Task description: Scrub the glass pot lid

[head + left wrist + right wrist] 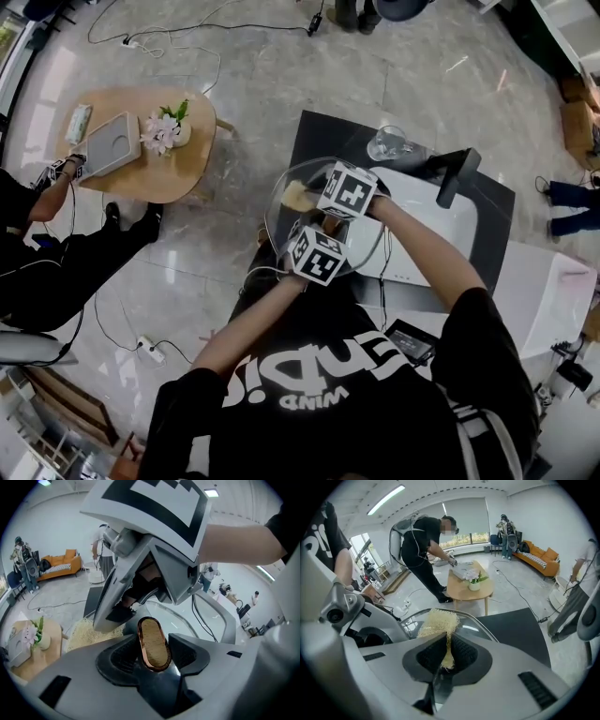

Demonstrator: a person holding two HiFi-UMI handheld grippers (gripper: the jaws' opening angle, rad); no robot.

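- Head view: a glass lid (284,230) is held in the air above a black mat (323,136) and a white sink (455,220). The two marker cubes (347,190) cover its middle and hide both sets of jaws. A drinking glass (389,142) stands behind, and a round wooden table (169,173) with flowers (161,131) sits well apart at left.
- Only the left gripper view shows the left gripper (153,652) clamped on the lid's oval knob (153,641), which is wood-faced with a copper rim.
- Only the right gripper view shows the right gripper (446,651) pinching a pale fibre scrubber (438,623) over the clear, thin-rimmed lid. A person (422,545) bends over the table beyond.
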